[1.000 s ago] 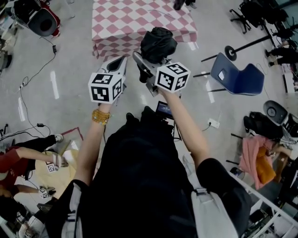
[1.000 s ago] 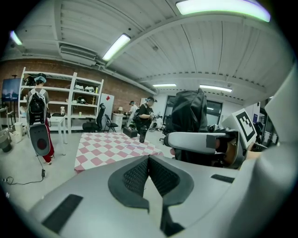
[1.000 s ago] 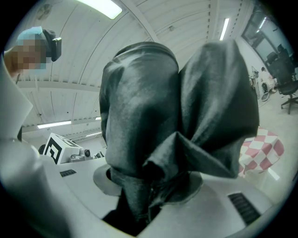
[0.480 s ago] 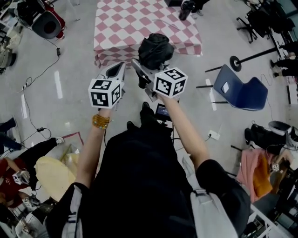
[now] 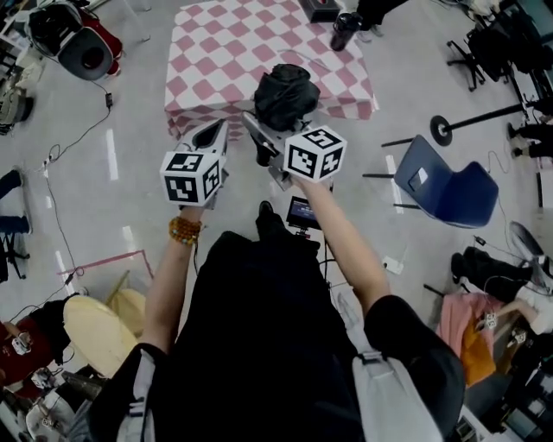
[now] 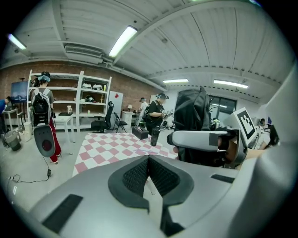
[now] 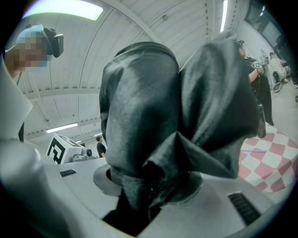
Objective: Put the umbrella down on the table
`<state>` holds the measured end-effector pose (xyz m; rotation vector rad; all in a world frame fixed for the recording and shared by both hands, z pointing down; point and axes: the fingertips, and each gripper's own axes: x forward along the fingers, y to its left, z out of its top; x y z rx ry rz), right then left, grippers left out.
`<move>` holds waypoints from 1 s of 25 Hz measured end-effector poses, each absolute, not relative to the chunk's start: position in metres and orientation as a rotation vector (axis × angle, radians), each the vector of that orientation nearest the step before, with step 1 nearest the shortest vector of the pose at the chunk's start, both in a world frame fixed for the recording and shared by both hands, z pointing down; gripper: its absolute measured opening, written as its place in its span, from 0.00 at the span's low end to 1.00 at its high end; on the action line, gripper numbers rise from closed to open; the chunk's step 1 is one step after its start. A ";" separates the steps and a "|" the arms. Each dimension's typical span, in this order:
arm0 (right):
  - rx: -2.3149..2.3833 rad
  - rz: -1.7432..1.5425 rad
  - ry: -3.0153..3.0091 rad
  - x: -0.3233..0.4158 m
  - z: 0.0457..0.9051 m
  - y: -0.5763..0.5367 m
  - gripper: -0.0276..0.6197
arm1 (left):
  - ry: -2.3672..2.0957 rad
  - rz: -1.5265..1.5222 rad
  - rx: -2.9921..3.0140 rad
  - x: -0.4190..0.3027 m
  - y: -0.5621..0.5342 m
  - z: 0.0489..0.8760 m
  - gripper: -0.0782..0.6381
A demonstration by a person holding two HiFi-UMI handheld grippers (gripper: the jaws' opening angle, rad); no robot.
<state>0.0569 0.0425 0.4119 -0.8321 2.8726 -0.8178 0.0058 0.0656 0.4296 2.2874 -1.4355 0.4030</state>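
Head view has my right claw (image 5: 270, 129) raised in front of me, pinching the umbrella (image 5: 287, 93) near its lower end, so the folded black bundle stands up past the claw's tips. Right gripper view confirms the grip: dark fabric is bunched between the jaws and fills nearly everything ahead of them. The jaws stand fairly wide only because the bundle is thick. I hold it low and upright, I'd judge, so the loose folds keep together instead of flopping open.

My left claw (image 5: 212, 131) is just beside the right one, on its left, pressed together on nothing. Left gripper view shows its two pads meeting with only the room beyond them. It has no part in the carrying, and I'd say it rides alongside to be ready to steady the bundle.

The tabletop (image 5: 226, 47), under a pink and white check cloth, lies ahead of and below both claws. The umbrella is not on it yet and touches nothing but my right claw. A dark bottle (image 5: 344, 31) and a dark box (image 5: 320, 9) stand at the side farthest from my claws, well apart from the near part. That near stretch, straight beyond my right claw, looks the sensible spot to lay the bundle on its side.
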 end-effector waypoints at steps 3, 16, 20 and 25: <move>-0.837 -0.825 2.864 0.062 0.413 0.031 0.32 | -1.453 0.391 2.278 0.005 0.059 0.431 0.13; -0.902 -0.817 2.842 0.026 0.411 -0.017 0.31 | -1.403 0.374 2.319 -0.036 0.002 0.430 0.13; -0.950 -0.801 2.818 0.014 0.407 -0.033 0.31 | -1.371 0.362 2.363 -0.052 -0.015 0.423 0.13; -1.006 -0.801 2.790 0.002 0.404 -0.053 0.31 | -1.342 0.355 2.399 -0.067 -0.033 0.415 0.13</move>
